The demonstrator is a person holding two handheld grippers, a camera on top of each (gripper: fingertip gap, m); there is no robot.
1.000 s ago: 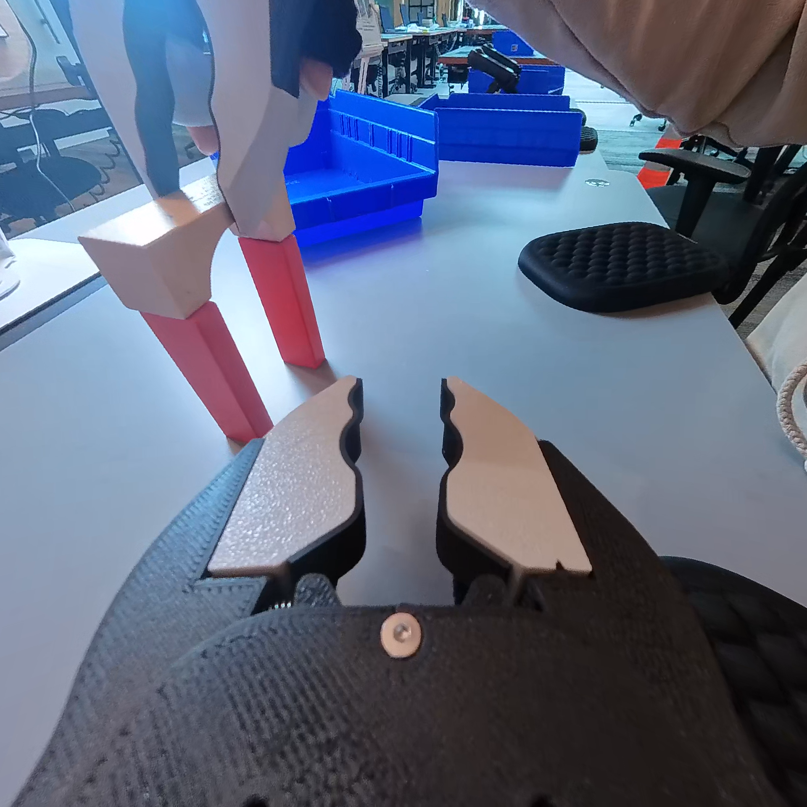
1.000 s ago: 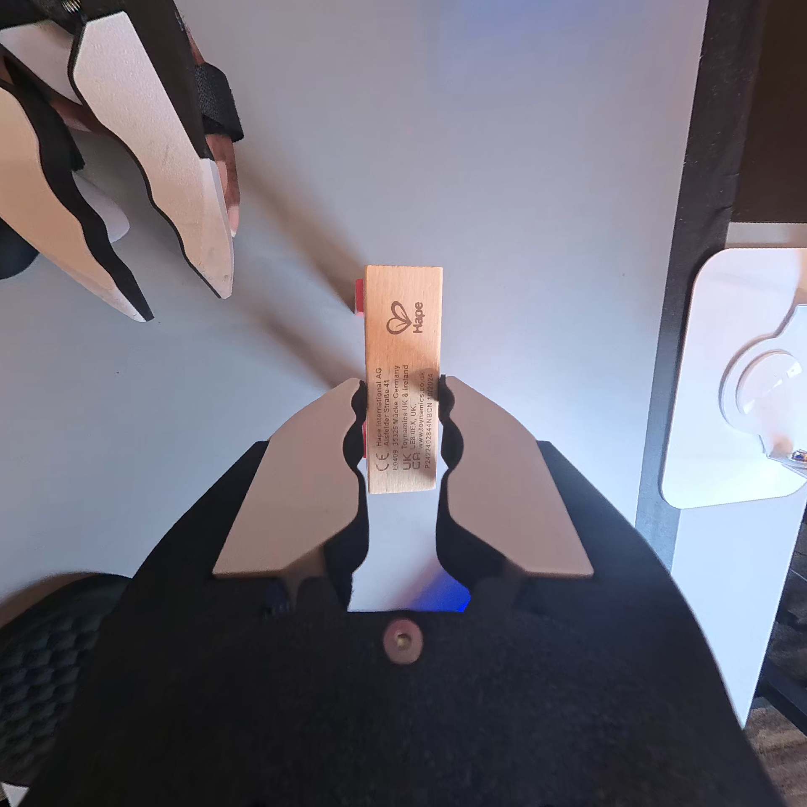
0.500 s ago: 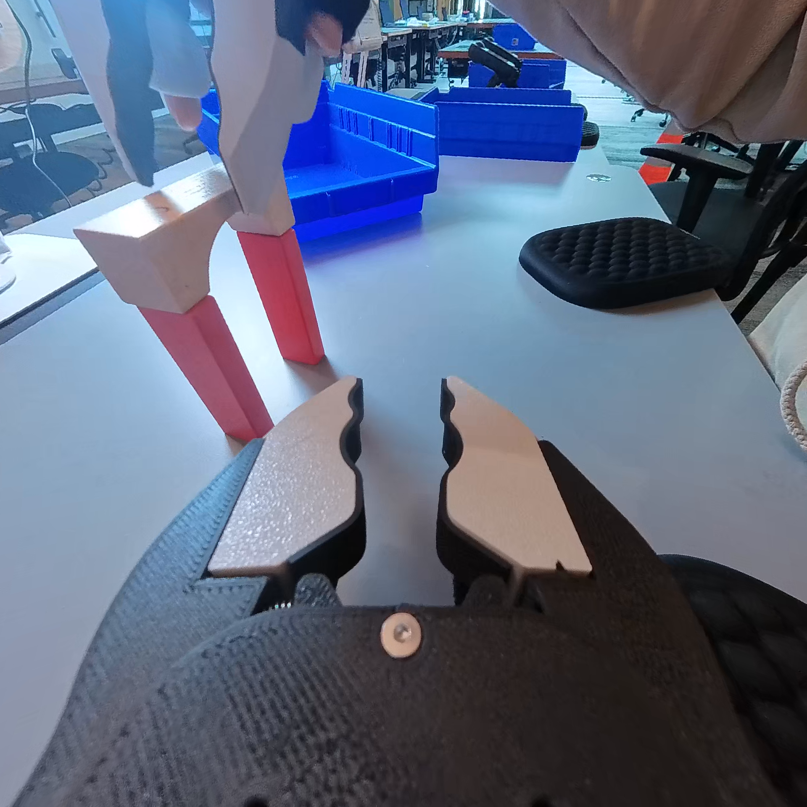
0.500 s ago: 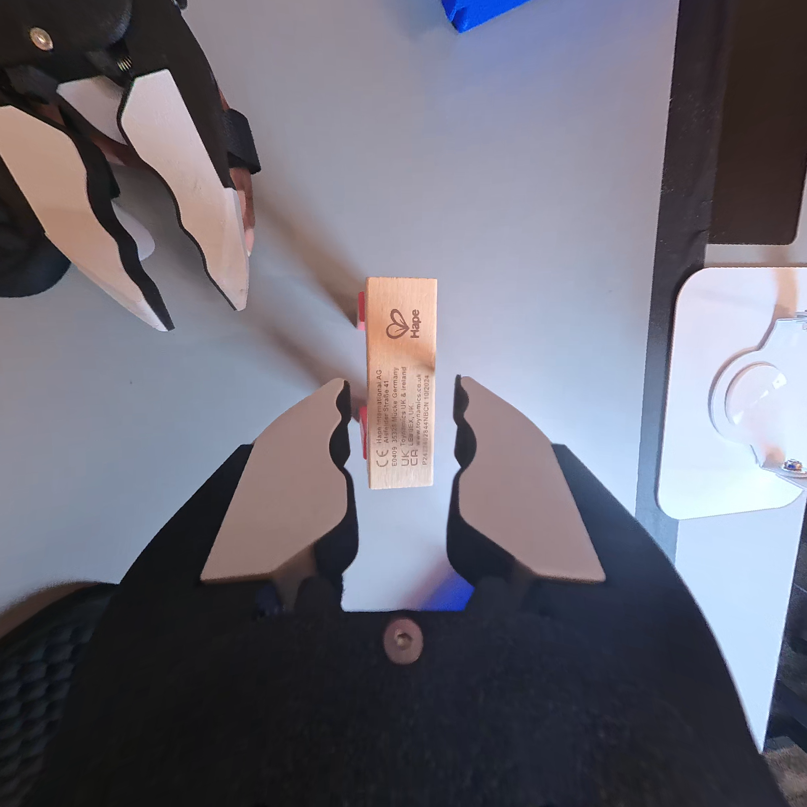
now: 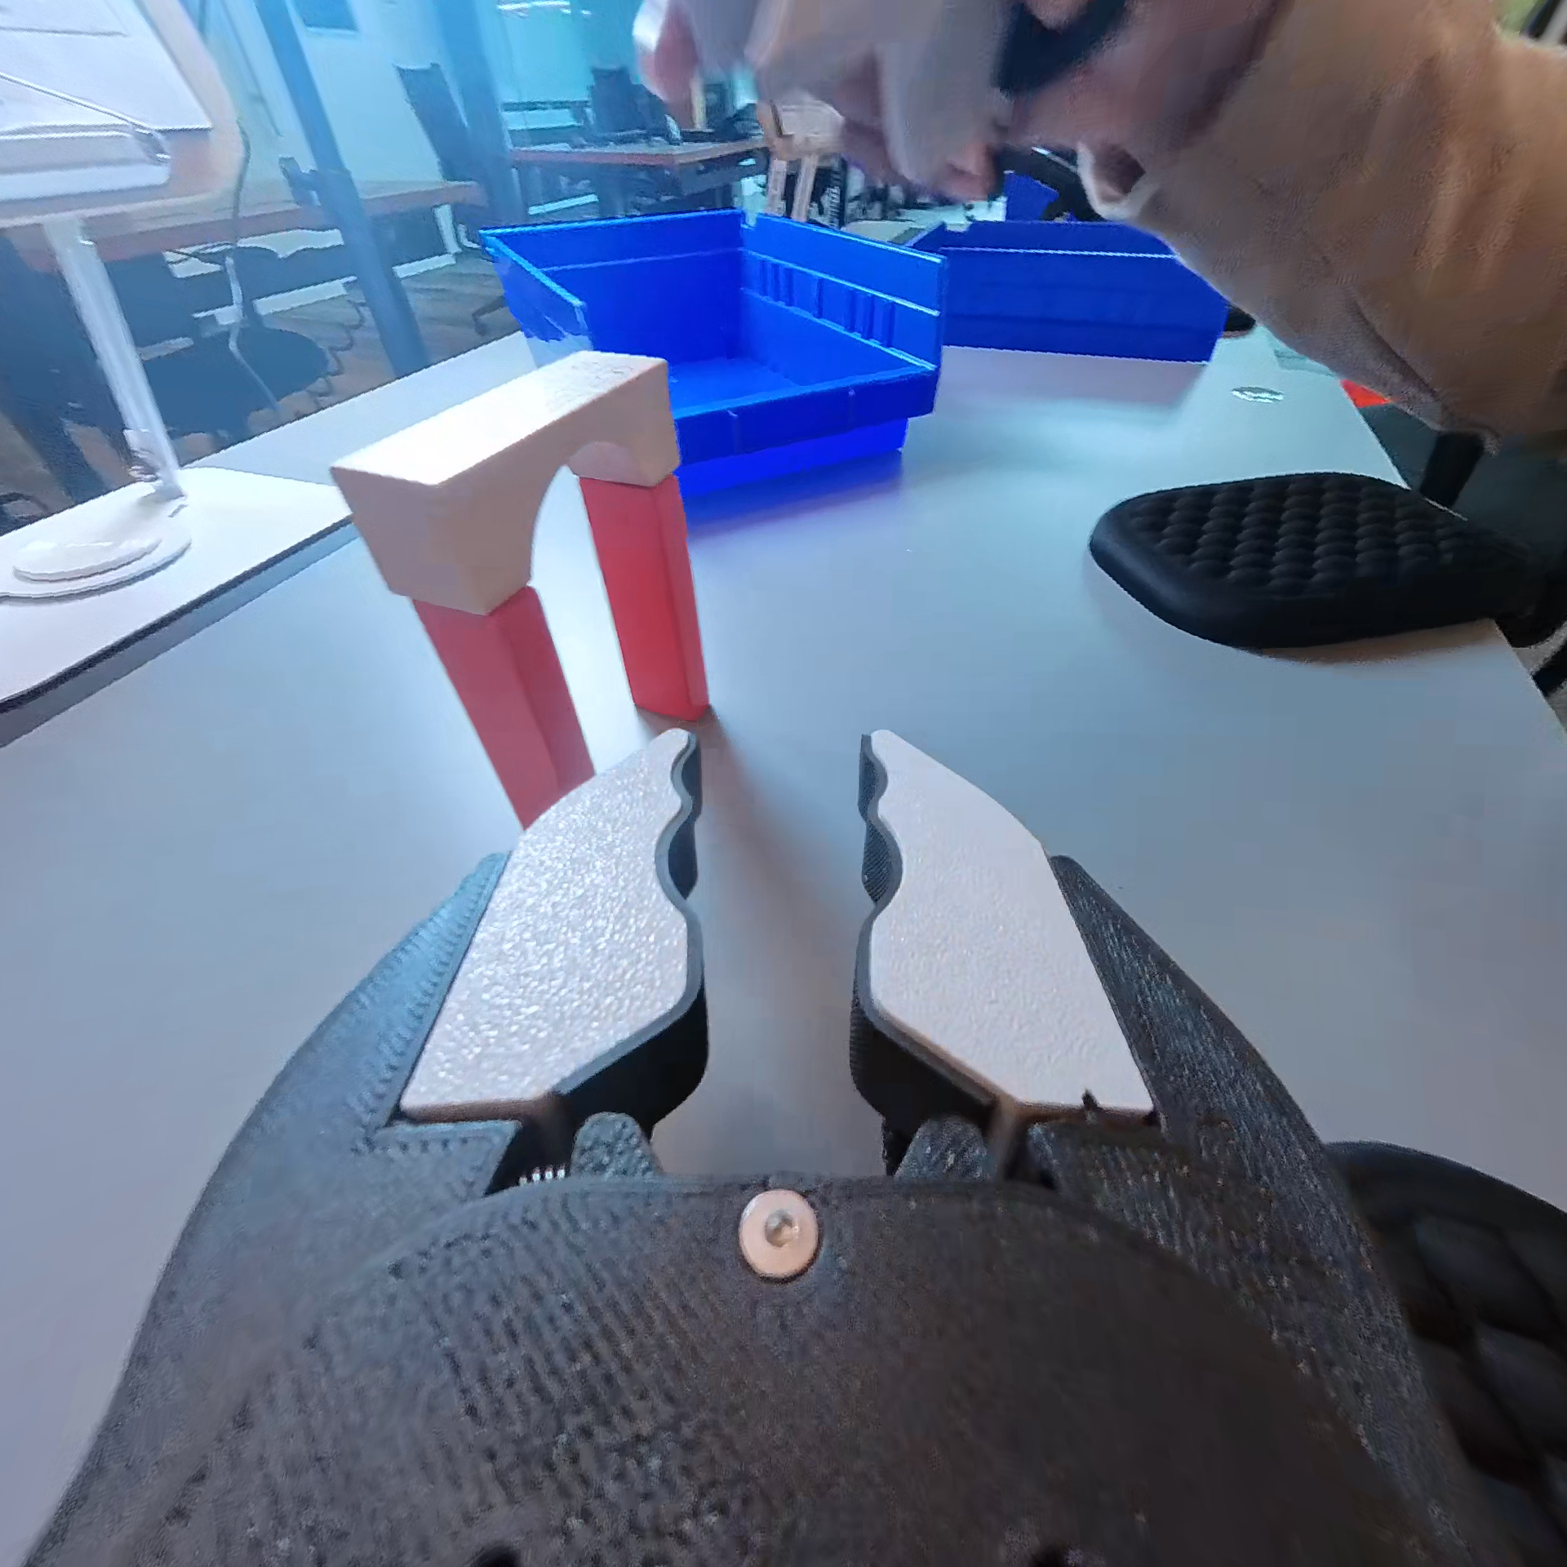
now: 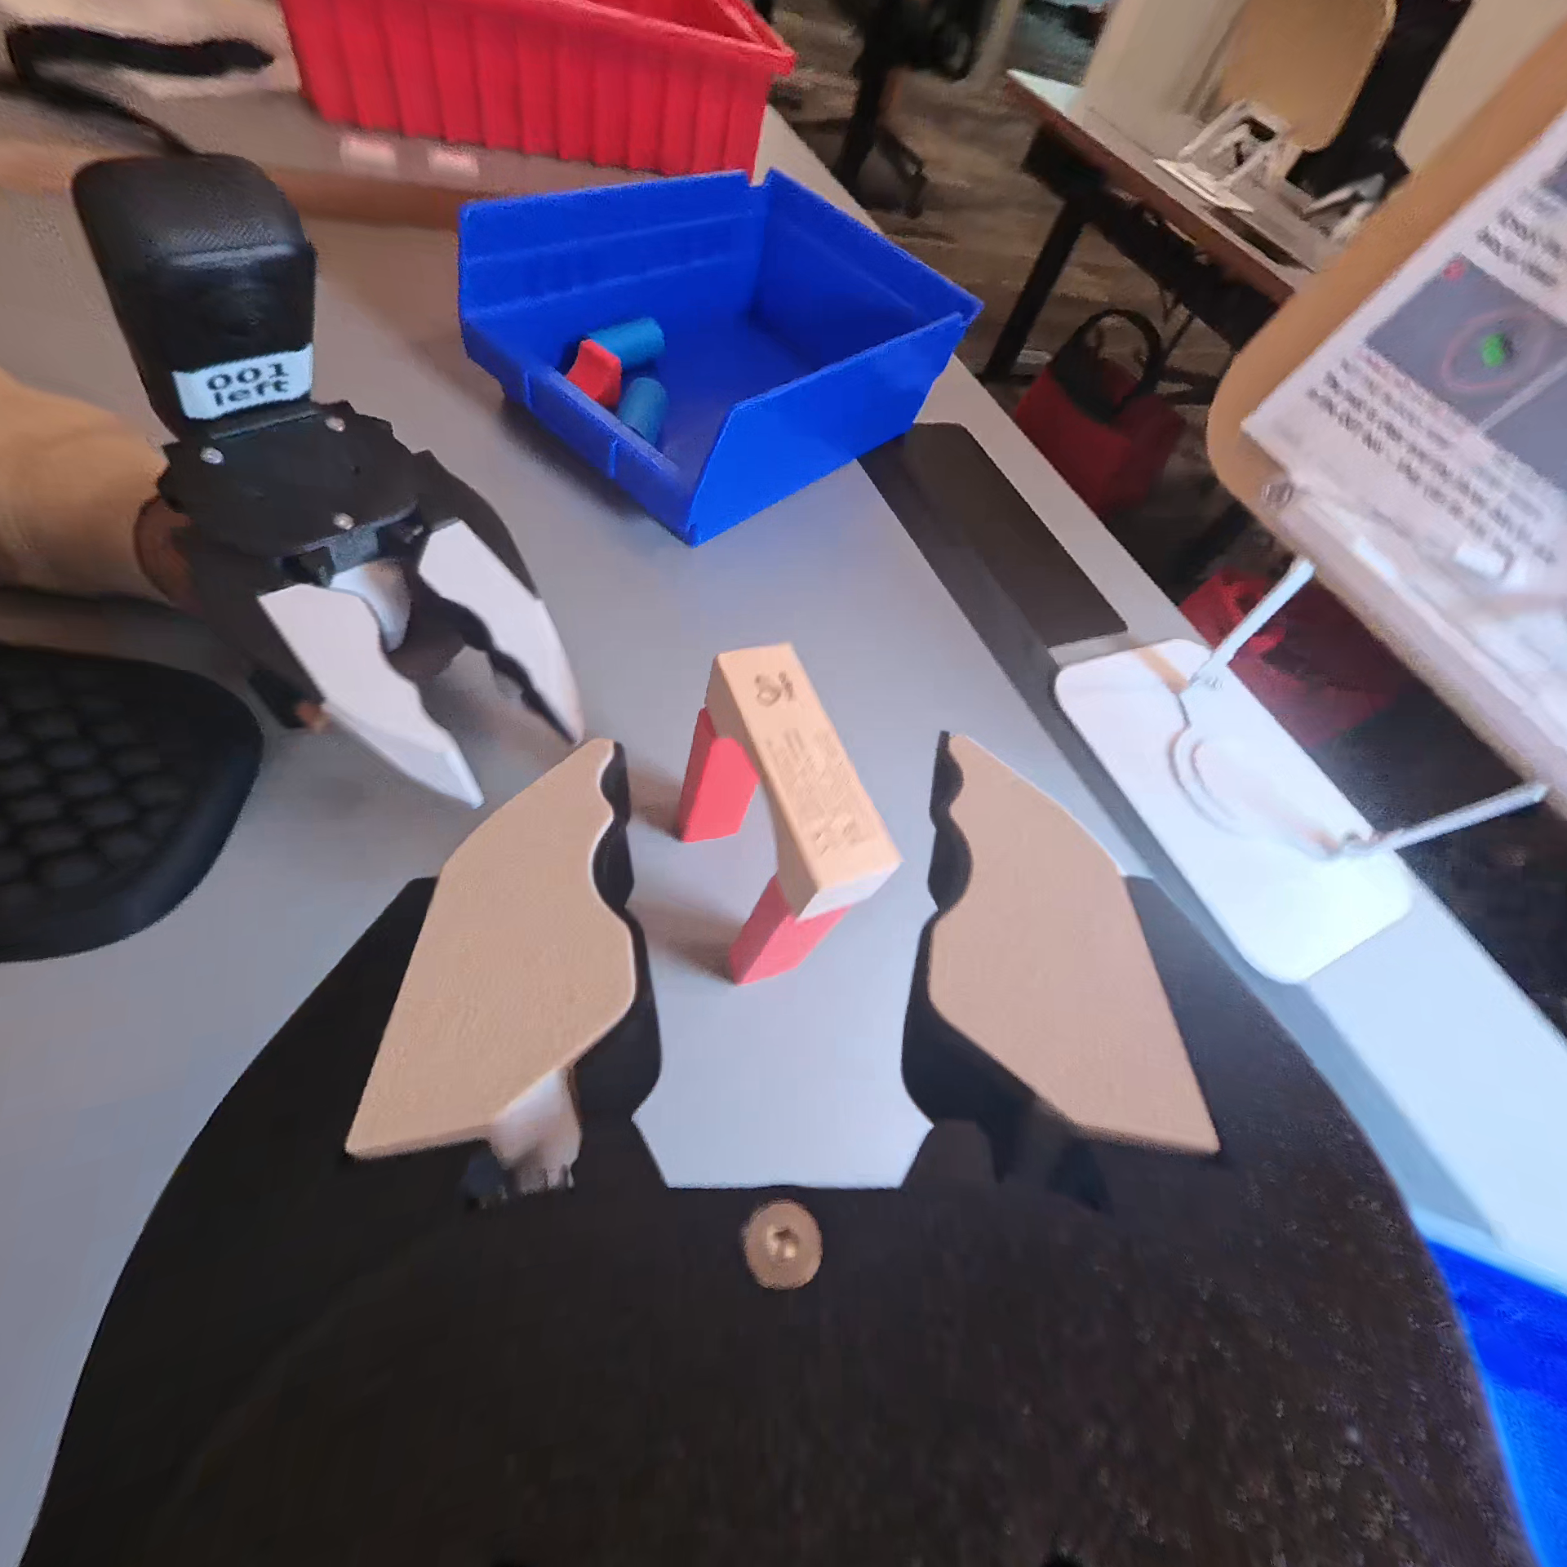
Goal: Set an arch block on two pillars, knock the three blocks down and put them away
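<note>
A pale wooden arch block (image 5: 500, 475) rests on two upright red pillars, the near one (image 5: 509, 695) and the far one (image 5: 653, 593). My left gripper (image 5: 776, 755) is open and empty, low over the table just right of the near pillar. In the right wrist view the arch (image 6: 805, 763) stands on its pillars (image 6: 716, 789) (image 6: 784, 933), below and ahead of my right gripper (image 6: 778, 750). That gripper is wide open, empty and raised clear of the blocks. The left gripper (image 6: 517, 763) shows to their left.
A blue bin (image 6: 814, 449) holding a few blocks (image 6: 619, 365) stands behind the arch, also in the left wrist view (image 5: 789, 424). A second blue bin (image 5: 1077, 288), a red bin (image 6: 543, 85), a black pad (image 5: 1297, 560) and a white stand base (image 6: 1229, 848) surround the area.
My right gripper opened, let go of the arch and pulled up and back. The arch now stands free on the two pillars. The left gripper has hardly moved.
</note>
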